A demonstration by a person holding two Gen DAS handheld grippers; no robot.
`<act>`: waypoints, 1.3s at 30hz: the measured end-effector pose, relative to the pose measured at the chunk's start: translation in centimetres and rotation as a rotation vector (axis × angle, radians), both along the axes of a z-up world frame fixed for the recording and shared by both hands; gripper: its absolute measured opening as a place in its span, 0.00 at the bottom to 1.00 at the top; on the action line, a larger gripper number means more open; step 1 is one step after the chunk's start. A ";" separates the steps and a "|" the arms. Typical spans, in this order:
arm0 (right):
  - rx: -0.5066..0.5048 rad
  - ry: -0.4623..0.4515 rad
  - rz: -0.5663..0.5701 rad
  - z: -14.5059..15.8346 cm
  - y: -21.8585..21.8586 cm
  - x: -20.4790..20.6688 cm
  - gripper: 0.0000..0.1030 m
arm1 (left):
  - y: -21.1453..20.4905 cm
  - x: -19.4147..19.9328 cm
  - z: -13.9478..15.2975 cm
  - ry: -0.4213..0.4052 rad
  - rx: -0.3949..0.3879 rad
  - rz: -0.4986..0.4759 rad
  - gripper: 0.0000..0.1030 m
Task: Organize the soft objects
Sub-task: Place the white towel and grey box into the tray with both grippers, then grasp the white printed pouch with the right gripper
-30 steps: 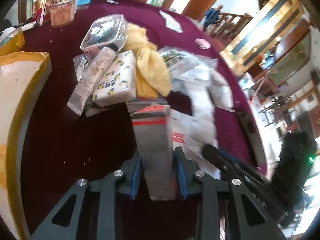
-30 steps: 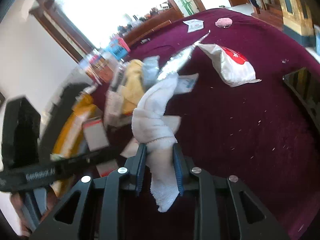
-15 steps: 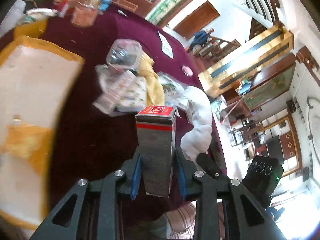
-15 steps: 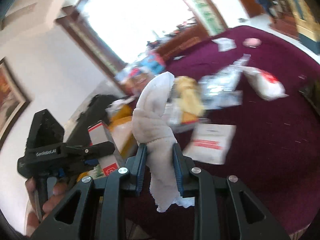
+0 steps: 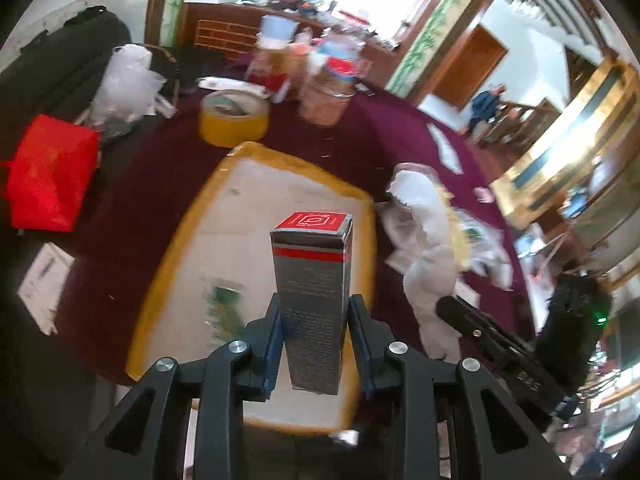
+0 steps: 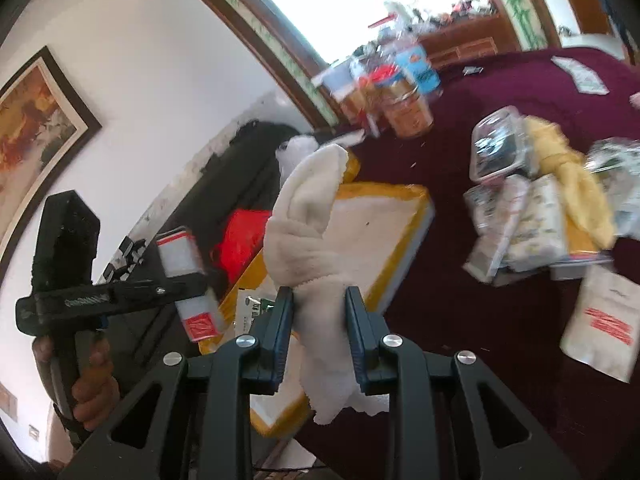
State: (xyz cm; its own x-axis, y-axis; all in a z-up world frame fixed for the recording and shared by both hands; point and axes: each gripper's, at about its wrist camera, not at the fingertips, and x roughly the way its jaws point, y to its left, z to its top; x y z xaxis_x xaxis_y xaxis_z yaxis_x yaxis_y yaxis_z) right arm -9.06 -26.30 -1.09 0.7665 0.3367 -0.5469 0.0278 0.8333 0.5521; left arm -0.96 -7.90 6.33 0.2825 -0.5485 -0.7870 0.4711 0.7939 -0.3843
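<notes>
My left gripper (image 5: 316, 336) is shut on a tall grey box with a red top (image 5: 314, 276), held upright over a shallow white tray with a yellow rim (image 5: 304, 164). A small green-printed packet (image 5: 224, 308) lies in that tray. My right gripper (image 6: 320, 328) is shut on a rolled white towel (image 6: 310, 240), raised above the near end of the same tray (image 6: 404, 248). The towel (image 5: 430, 264) and the right gripper's body show at the right of the left wrist view. In the right wrist view the left gripper (image 6: 192, 280) with its box (image 6: 188, 280) sits at the left, a hand below it.
A heap on the maroon table (image 6: 480, 92) holds a yellow cloth (image 6: 568, 172), tissue packs (image 6: 536, 228), a clear case (image 6: 496, 148) and a white pouch (image 6: 600, 320). A tape roll (image 5: 234, 116), jars (image 5: 326, 92), a red bag (image 5: 50, 172) and a paper (image 5: 44, 276) lie beyond and left of the tray.
Both grippers have swung left and upward from the heap to the yellow-rimmed tray, carrying the grey box and the white towel with unchanged grips.
</notes>
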 end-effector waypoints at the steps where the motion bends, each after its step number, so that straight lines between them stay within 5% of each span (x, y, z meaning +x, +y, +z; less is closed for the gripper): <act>1: 0.000 0.014 0.002 -0.2 0.4 0.6 0.25 | 0.0 0.8 -0.6 -0.002 0.023 0.007 0.31; 6: -0.049 0.075 -0.001 -1.0 1.6 4.1 0.25 | -1.7 3.8 -4.7 0.032 0.173 -0.015 0.31; 20: -0.232 0.186 -0.012 -4.1 4.6 9.6 0.28 | -2.2 7.5 -9.6 0.110 0.250 0.008 0.31; 22: -0.244 0.209 -0.016 -4.8 4.9 9.9 0.30 | -1.8 7.5 -9.9 0.115 0.246 0.021 0.35; 24: -0.253 0.199 -0.011 -4.8 5.0 10.1 0.38 | -1.3 7.3 -10.2 0.111 0.247 0.036 0.52; 27: -0.222 0.141 -0.028 -3.6 4.4 8.6 0.49 | -0.5 6.8 -9.7 0.101 0.210 0.058 0.67; 31: -0.154 0.040 -0.050 -1.7 2.8 4.5 0.58 | 0.9 4.6 -7.4 0.011 0.134 0.102 0.72; 35: -0.089 -0.045 -0.066 -1.2 0.3 -1.1 0.61 | 0.6 0.5 -4.8 -0.100 0.046 0.120 0.83; 39: -0.070 -0.036 -0.147 -1.9 -2.7 -5.7 0.62 | -2.0 -3.3 -3.7 -0.195 -0.006 0.088 0.93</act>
